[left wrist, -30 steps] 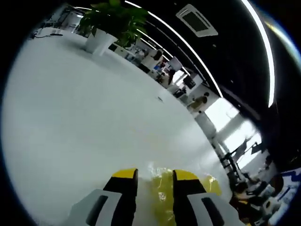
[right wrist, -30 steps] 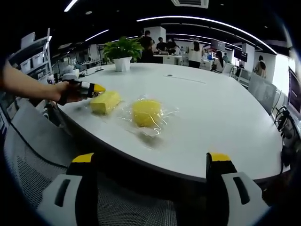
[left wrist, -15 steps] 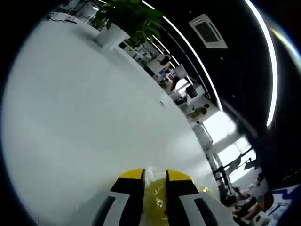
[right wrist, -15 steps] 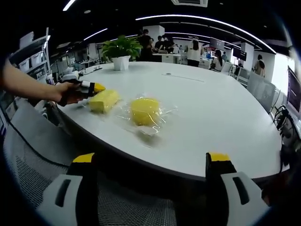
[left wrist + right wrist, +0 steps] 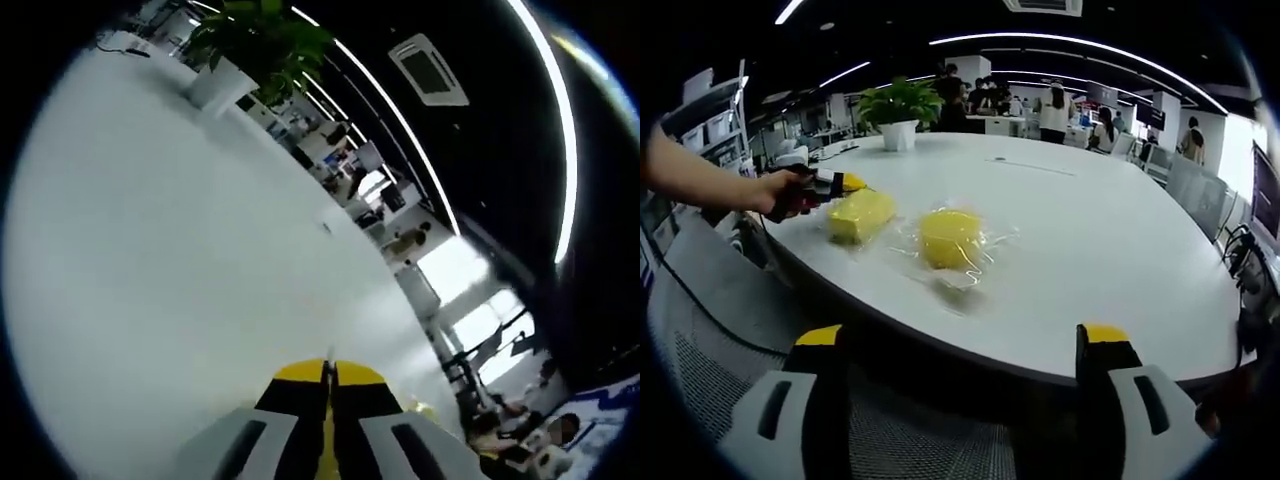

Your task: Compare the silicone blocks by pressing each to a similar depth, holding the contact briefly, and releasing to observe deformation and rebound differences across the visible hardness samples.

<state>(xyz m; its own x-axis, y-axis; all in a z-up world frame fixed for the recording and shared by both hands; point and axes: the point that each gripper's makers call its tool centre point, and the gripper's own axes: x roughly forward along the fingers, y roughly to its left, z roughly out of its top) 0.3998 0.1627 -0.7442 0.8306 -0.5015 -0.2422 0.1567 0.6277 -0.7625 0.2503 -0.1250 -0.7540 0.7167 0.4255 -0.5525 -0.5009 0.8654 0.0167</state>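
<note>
Jaws of the left gripper (image 5: 327,375) pressed nearly together in the left gripper view, yellow tips almost meeting, with only a thin sliver of yellow between them low in the gap; whether that sliver is block or wrapping, cannot tell from here. Beyond the tips, a broad stretch of white table (image 5: 170,250), tilted steeply, with a potted plant (image 5: 245,45) at the far end.

From the right gripper view, a wider scene. Same left gripper (image 5: 835,184) held in a hand (image 5: 780,194) at the near left edge of the table (image 5: 1090,250), its yellow tip touching the end of a rectangular yellow block (image 5: 861,215). Just beside that block, toward the middle of the table, a rounder yellow block (image 5: 950,236) lying in crinkled clear wrap, apart from the first. Both blocks resting flat on the tabletop, near its front edge. Potted plant (image 5: 899,106) well behind them, people standing and sitting farther back.

Right gripper (image 5: 960,345) hanging off the table, jaws spread wide, nothing between them, pointed at the table edge. Below it, a mesh chair (image 5: 730,340) at lower left.
</note>
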